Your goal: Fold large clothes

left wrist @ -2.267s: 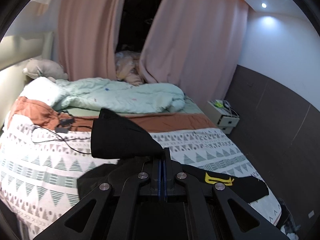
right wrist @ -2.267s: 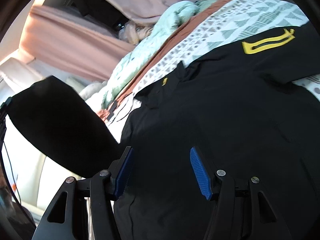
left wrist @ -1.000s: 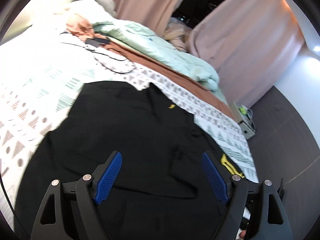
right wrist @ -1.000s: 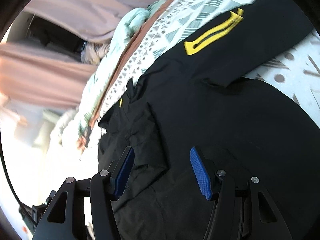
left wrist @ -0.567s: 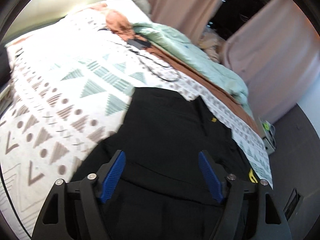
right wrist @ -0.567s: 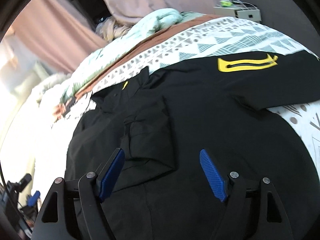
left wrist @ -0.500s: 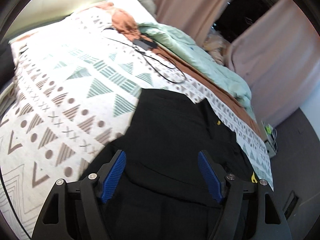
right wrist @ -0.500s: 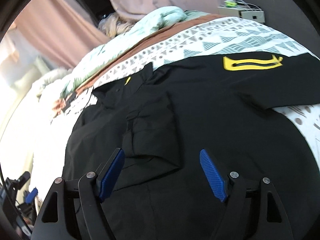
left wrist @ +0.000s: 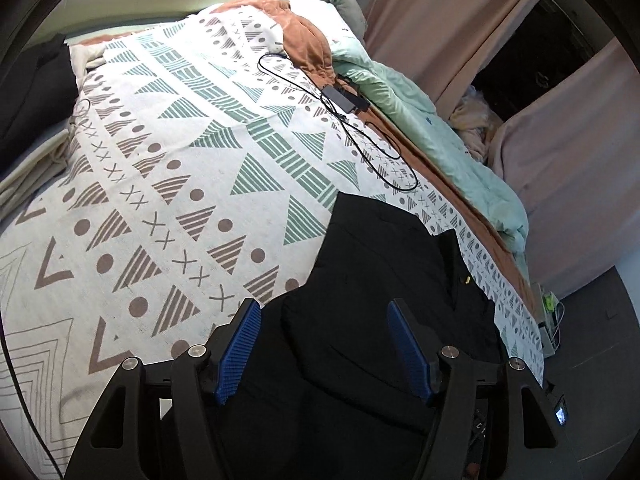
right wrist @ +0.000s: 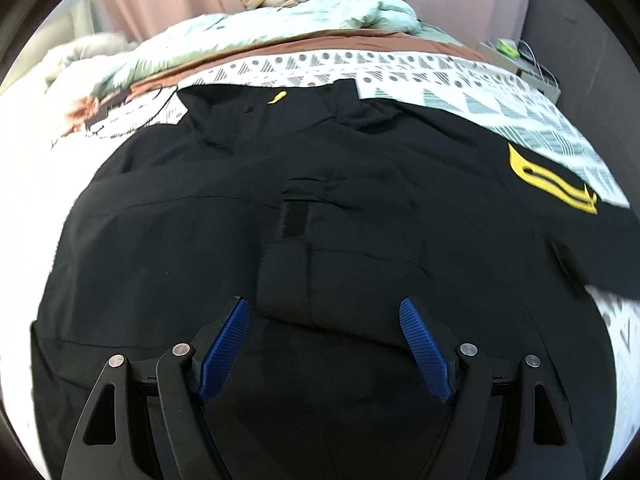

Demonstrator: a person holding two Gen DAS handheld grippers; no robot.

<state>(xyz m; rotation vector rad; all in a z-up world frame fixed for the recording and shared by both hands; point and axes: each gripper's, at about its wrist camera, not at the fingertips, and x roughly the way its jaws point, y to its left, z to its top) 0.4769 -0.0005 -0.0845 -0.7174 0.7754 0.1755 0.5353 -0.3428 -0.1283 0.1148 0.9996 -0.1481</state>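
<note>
Both grippers have let the sleeve go and swung back over the jacket, flat on the bed. Left gripper is closing, nothing pinched, at the folded left edge, lower centre. Right gripper hangs spread and empty over the chest. Right sleeve runs off to the right, likely nearer the right gripper.

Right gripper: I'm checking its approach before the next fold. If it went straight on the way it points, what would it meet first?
Most likely the black jacket, at the folded sleeve cuff lying across its front, framed between the open jaws.
</note>
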